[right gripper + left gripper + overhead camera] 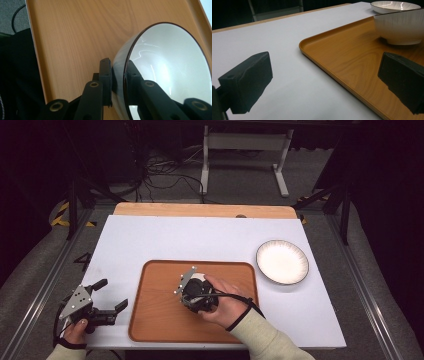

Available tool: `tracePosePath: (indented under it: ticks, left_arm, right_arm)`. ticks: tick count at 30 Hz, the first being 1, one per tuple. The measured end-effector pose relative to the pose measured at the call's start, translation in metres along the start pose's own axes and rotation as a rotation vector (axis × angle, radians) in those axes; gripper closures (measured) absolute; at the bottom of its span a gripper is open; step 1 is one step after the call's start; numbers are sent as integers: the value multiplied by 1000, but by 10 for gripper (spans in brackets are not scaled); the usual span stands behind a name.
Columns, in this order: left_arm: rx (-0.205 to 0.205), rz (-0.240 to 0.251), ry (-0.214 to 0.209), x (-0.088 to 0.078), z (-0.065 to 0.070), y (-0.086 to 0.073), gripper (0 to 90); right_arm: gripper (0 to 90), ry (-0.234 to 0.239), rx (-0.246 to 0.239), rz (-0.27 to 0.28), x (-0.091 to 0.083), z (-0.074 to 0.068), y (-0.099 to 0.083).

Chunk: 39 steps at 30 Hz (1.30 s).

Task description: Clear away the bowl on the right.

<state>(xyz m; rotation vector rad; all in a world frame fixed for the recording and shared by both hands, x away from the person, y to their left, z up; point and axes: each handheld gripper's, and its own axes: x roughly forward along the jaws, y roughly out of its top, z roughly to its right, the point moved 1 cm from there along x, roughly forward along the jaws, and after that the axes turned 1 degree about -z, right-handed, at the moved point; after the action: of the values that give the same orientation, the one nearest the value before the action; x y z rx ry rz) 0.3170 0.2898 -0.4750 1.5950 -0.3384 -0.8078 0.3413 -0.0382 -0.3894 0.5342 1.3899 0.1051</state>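
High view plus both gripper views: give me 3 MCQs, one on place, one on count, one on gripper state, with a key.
1. Where does the white ceramic bowl sit?
A. on the brown wooden tray
B. on the white table cover
C. on the floor

2. How many white dishes are on the table?
A. one
B. two
C. four

3. What is the right gripper doing?
A. hanging open above the tray
B. clamped on the bowl's rim
C. holding the white plate with a dark rim

Key: 1 A, the left gripper view shows the bowl's foot on the tray. 2 B, the bowl and the plate. 3 B, the right gripper view shows one jaw inside the wall, one outside.
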Motion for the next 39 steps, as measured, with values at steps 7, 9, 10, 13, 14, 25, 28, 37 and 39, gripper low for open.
tracePosePath:
  ticks: [7, 9, 10, 13, 14, 25, 28, 37, 39]
  left_arm:
    - [0, 0, 0, 0, 0, 0, 3]
    - [0, 0, 0, 0, 0, 0, 3]
    - [0, 0, 0, 0, 0, 0, 3]
    - [0, 0, 0, 0, 0, 0, 3]
    - [1, 0, 0, 0, 0, 0, 3]
    - [-1, -1, -1, 0, 0, 0, 3]
    - [-1, -8, -2, 0, 0, 0, 3]
    - [-3, -6, -7, 0, -1, 0, 3]
    - [-3, -5, -6, 0, -1, 0, 3]
  right_arm:
    - [796, 38, -4, -9, 6, -7, -2]
    - [791, 49, -4, -15, 9, -8, -2]
    - [789, 50, -6, -18, 11, -9, -2]
    - [773, 59, -12, -24, 15, -11, -3]
    - [768, 64, -10, -26, 16, -12, -3]
    - [679, 76, -8, 6, 16, -11, -6]
    - [656, 86, -13, 31, 14, -10, -7]
    - [597, 108, -17, 123, 1, -8, -7]
    - [590, 107, -16, 153, -3, -8, -7]
